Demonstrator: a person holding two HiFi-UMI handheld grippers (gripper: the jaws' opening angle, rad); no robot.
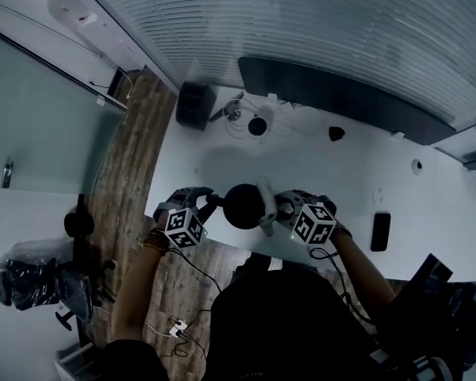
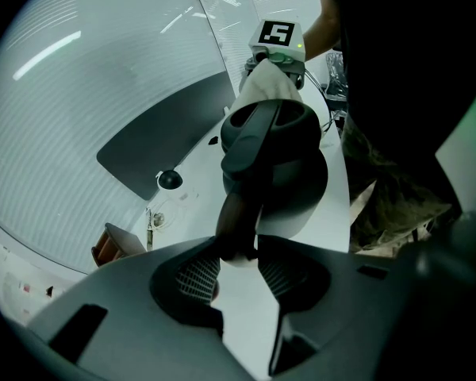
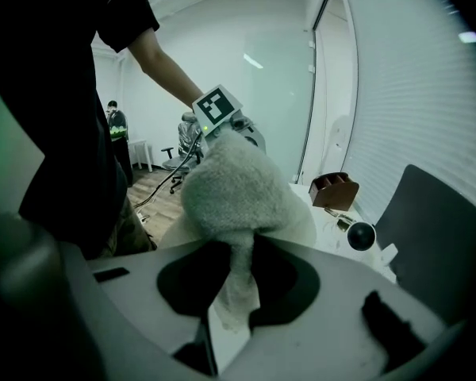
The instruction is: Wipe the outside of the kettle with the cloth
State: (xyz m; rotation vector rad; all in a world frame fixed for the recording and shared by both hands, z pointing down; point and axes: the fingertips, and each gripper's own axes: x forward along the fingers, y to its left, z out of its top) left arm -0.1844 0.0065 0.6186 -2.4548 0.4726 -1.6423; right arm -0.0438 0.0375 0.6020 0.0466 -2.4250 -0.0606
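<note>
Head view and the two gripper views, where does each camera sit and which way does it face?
Head view: on the person's head, looking steeply down at the kettle between left hand-held gripper and right hand-held gripper; both forearms show.
Left gripper view: on that hand-held gripper, looking along jaws shut on the kettle's handle toward the cloth; torso at right.
Right gripper view: on that hand-held gripper, looking along jaws shut on the cloth; arm and torso at left.
Shared: each gripper view shows the opposite marker cube.
</note>
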